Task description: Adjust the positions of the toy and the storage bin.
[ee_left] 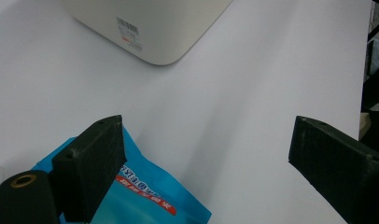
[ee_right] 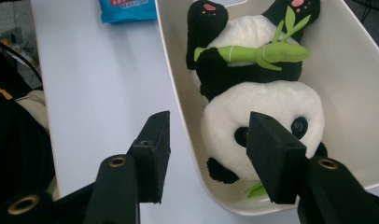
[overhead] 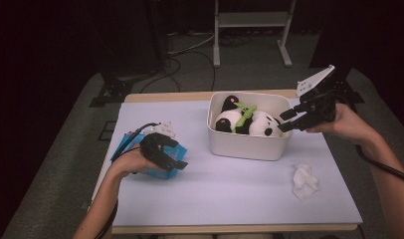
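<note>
A black-and-white panda plush (overhead: 245, 121) holding a green bamboo stalk (ee_right: 267, 51) lies in a white bin (overhead: 247, 147) at the table's back middle. My right gripper (overhead: 284, 121) hovers at the bin's right end, open. In the right gripper view its jaws (ee_right: 208, 135) straddle the bin's wall (ee_right: 178, 107), one over the table and one above the panda's head (ee_right: 257, 98), touching nothing. My left gripper (overhead: 176, 158) rests open over a blue snack packet (overhead: 125, 144) at the left. In the left gripper view the packet (ee_left: 145, 200) lies under one jaw, with nothing between the jaws (ee_left: 206, 140).
A crumpled white tissue (overhead: 305, 181) lies on the lilac tabletop (overhead: 230, 189) at the front right. A small white object (overhead: 165, 128) sits just behind the blue packet. Beyond the table stand a metal frame (overhead: 252, 30) and floor cables.
</note>
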The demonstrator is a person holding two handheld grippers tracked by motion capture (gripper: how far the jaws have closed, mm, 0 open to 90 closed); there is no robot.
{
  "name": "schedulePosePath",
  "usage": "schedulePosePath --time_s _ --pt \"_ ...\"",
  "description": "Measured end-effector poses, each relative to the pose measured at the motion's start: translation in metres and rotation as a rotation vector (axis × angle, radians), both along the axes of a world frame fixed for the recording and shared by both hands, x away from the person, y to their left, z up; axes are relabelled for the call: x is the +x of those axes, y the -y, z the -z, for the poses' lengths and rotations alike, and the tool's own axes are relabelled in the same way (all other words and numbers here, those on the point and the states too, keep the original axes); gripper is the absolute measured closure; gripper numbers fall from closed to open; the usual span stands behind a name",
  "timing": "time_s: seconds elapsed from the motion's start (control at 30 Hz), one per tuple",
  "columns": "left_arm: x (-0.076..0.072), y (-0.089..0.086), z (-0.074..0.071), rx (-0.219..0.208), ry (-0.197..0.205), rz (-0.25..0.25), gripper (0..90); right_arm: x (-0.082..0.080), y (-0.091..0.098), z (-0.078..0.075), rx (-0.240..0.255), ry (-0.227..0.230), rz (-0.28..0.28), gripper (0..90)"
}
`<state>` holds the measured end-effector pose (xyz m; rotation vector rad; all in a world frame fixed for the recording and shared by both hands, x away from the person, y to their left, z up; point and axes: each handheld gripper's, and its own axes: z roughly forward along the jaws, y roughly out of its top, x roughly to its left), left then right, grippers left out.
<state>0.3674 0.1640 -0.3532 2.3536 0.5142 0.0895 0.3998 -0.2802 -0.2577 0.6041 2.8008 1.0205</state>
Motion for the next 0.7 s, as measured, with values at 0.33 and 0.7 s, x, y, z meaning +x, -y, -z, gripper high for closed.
schedulePosePath --time_s 0.33,0.7 --pt "-0.001 0.001 0.000 0.002 -0.002 -0.004 10.1 -0.015 0.012 0.005 0.021 0.008 0.016 47.6" --pt "-0.002 0.006 0.003 0.011 -0.006 0.005 10.0 -0.024 0.022 0.021 0.028 -0.015 0.044 46.2"
